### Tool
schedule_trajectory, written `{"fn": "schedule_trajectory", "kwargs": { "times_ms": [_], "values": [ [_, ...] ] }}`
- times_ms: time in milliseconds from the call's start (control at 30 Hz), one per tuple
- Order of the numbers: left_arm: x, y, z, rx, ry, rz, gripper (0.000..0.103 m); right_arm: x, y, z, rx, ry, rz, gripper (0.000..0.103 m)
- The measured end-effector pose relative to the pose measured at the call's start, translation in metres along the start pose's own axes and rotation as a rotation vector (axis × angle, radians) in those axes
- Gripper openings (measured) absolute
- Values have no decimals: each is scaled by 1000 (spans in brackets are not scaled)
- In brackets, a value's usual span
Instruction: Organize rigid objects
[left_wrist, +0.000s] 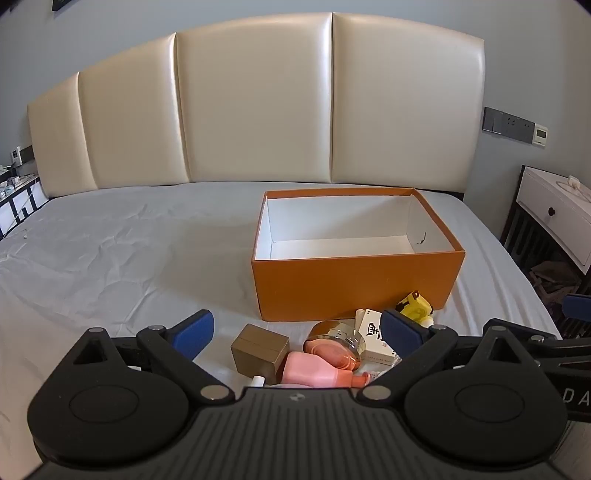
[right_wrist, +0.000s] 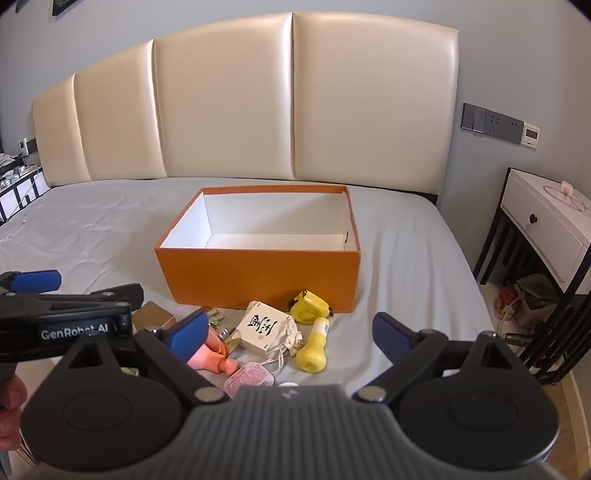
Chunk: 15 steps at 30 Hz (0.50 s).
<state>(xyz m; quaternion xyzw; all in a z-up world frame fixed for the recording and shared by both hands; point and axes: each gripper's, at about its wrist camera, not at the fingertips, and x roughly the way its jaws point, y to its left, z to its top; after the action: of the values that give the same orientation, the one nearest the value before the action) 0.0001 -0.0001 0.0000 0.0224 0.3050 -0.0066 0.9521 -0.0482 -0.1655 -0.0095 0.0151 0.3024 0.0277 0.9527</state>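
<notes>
We find the rigid objects heaped on the grey bed sheet (right_wrist: 406, 258) just in front of the near wall of one orange box (right_wrist: 258, 275), which sits centre frame in the right wrist view and right of centre in the left wrist view; its white interior looks empty, so we judge the sorting has not begun. Count, as far as we can tell: one yellow bottle (right_wrist: 314, 350) lying on its side, one yellow tape measure (right_wrist: 308, 304) touching the box wall, one white carton with black characters (right_wrist: 264, 326) resting on a drawstring pouch, one brown box (left_wrist: 259, 350), one pink bottle (left_wrist: 314, 373), one gold-rimmed jar (left_wrist: 334, 341), one pink sachet (right_wrist: 249, 380); items at the lower edge are partly hidden, so the total may be higher. The left gripper (left_wrist: 299, 332) hovers above the brown box and pink bottle with its blue pads spread wide, gripping nothing; the right gripper (right_wrist: 291, 330) hangs over the carton and yellow bottle, likewise spread and empty. For the first pick we would take an outlying, uncovered piece such as the yellow bottle, close across its narrow waist rather than its rounded end, lift clear of the pouch strings, and set it low against a box corner so later pieces pack tidily. Beyond stand one cream headboard (right_wrist: 258, 103) and one white nightstand (right_wrist: 546, 221) at right.
</notes>
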Motion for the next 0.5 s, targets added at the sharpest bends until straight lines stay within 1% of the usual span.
{"fn": "schedule_trajectory", "kwargs": {
  "times_ms": [267, 400, 433, 500],
  "values": [
    [0, 0, 0, 1, 4, -2, 103, 1, 1, -3, -7, 2, -3, 94],
    [-1, 0, 0, 3, 2, -2, 103, -2, 11, -3, -12, 2, -6, 94],
    [-1, 0, 0, 3, 4, -1, 103, -6, 7, -8, -9, -4, -2, 94],
    [0, 0, 0, 3, 5, -1, 103, 1, 2, -4, 6, 7, 3, 94]
  ]
}}
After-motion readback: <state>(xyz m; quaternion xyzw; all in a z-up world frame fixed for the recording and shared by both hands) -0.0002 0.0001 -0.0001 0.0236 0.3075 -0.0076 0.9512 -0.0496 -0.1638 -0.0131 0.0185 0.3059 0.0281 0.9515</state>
